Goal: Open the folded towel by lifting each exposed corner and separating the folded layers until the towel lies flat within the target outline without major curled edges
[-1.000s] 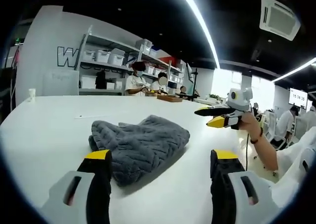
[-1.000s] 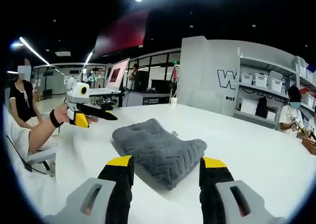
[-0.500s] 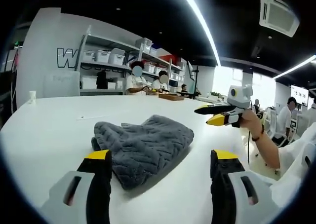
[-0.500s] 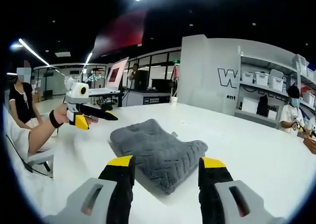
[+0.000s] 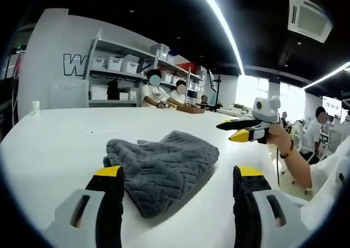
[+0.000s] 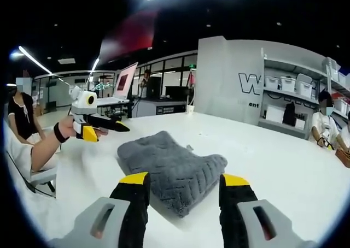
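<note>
A folded grey towel (image 5: 161,163) with a ribbed weave lies on the white table (image 5: 54,144); the same towel (image 6: 169,169) lies just ahead of my right jaws. My left gripper (image 5: 178,177) is open, its yellow-tipped jaws standing just short of the towel's near edge. My right gripper (image 6: 179,183) is open too, close to the towel's near corner. In the left gripper view my right gripper (image 5: 239,130) hovers at the right above the table edge, held by a hand. My left gripper (image 6: 104,129) hovers at the left in the right gripper view. Neither gripper touches the towel.
A thin white strip (image 5: 101,131) lies on the table beyond the towel, and a small white cup (image 5: 35,106) stands far left. Shelves with white bins (image 5: 117,65) and seated people line the room behind. The table edge (image 6: 71,204) curves close at the left.
Both cameras have crept slightly closer to the towel, which looks a little larger and lower. The grippers stay open and the towel has not moved.
</note>
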`<action>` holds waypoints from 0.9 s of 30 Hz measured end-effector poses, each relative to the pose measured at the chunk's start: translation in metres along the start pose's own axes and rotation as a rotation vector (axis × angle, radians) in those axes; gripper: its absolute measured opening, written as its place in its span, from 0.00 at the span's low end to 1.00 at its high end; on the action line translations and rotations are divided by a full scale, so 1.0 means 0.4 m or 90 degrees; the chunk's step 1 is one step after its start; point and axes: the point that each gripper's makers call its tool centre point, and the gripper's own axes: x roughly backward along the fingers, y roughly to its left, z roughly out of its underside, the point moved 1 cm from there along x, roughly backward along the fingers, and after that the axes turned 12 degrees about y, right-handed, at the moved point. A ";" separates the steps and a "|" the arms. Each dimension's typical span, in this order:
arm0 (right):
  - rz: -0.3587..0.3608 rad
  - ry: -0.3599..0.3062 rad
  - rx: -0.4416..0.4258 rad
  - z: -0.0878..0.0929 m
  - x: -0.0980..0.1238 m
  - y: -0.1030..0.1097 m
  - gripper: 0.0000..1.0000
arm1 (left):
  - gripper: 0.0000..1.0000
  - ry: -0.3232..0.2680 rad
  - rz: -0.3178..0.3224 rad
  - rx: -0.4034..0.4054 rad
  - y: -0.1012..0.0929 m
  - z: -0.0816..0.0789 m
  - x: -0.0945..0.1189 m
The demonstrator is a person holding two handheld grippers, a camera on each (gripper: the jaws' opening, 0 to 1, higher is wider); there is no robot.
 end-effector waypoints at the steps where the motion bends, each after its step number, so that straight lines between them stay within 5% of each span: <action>1: 0.000 0.001 0.000 0.001 0.000 0.001 0.47 | 0.80 0.002 -0.001 0.002 0.002 0.002 0.001; 27: 0.003 0.002 -0.020 -0.005 -0.015 -0.016 0.46 | 0.79 0.004 -0.010 0.015 0.024 0.007 -0.013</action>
